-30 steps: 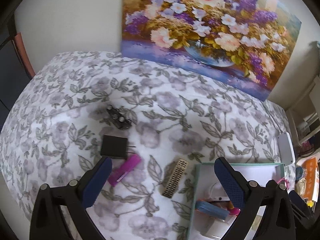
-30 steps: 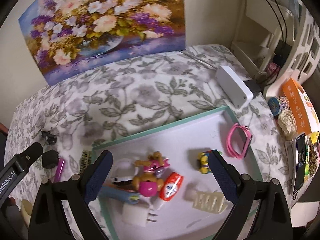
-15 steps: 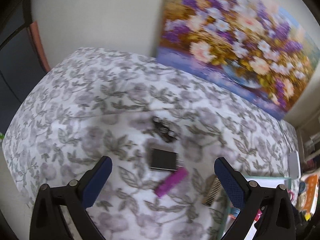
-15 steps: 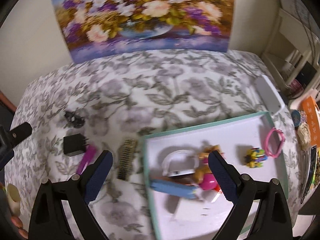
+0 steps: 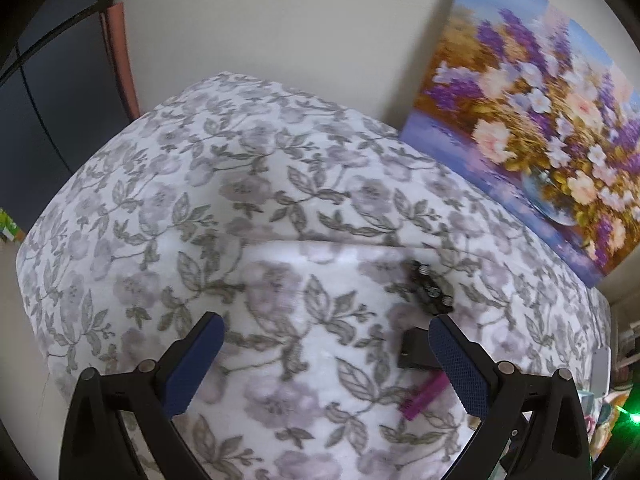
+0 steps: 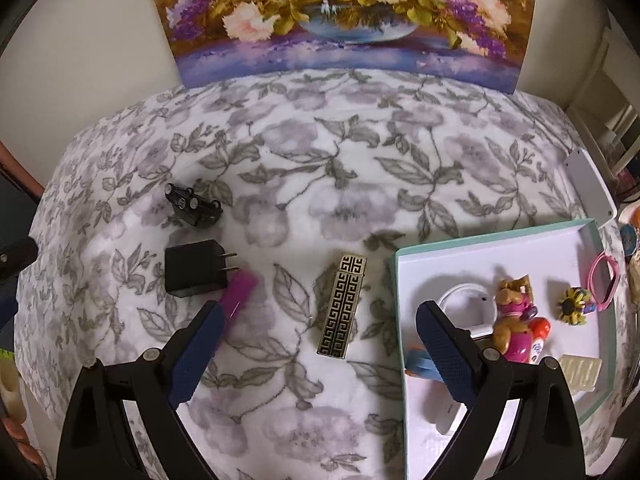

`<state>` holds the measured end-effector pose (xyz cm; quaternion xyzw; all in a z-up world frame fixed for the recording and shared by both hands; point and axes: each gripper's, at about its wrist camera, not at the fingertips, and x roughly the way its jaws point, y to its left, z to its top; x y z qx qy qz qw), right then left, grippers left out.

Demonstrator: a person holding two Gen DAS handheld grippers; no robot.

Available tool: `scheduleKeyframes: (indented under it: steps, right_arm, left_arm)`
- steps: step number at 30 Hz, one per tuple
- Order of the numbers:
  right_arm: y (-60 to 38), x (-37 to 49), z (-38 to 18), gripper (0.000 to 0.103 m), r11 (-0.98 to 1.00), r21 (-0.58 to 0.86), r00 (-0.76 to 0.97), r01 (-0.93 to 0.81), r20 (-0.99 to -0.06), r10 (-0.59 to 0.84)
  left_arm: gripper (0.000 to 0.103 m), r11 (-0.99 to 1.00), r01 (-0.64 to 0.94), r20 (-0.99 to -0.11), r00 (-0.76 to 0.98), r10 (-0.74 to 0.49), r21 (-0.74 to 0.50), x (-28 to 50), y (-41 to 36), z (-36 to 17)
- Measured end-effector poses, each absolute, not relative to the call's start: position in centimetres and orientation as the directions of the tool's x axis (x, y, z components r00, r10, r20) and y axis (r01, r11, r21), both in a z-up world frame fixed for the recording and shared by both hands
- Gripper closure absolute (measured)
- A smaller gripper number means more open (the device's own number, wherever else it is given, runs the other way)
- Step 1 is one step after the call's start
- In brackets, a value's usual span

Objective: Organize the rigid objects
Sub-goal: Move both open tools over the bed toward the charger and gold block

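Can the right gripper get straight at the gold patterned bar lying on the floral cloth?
Probably yes. The right gripper is open and empty, and the gold patterned bar lies flat between its fingers, apart from the tray and the purple stick.

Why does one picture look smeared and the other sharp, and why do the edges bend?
Left wrist view: motion blur smears the painting and bedspread; a green glare spot shows at the lower right. Right wrist view: sharp, the patterned case crisp. Both are fisheye, so the edges curve and the corners go dark.
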<state>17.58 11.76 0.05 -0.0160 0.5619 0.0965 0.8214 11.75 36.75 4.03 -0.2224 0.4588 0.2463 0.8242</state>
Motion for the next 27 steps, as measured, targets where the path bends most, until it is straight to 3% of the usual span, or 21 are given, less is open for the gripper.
scheduleKeyframes:
  steps: [15,27]
  right_arm:
    - [9.8,19.3,-1.8,0.007,0.983,0.121,0.330,-0.135,-0.930,0.160]
    - [9.4,19.6,-2.1,0.007,0.977,0.166,0.350,-0.130,-0.915,0.202]
  left_arm:
    - [0.000,0.827,-0.541,-0.934,0.352,0.060,-0.151,14.5,35.2,-2.6]
    - [0.000,0.830,-0.514,-0.936,0.351,-0.025,-0.215,15.9,33.8,-4.3]
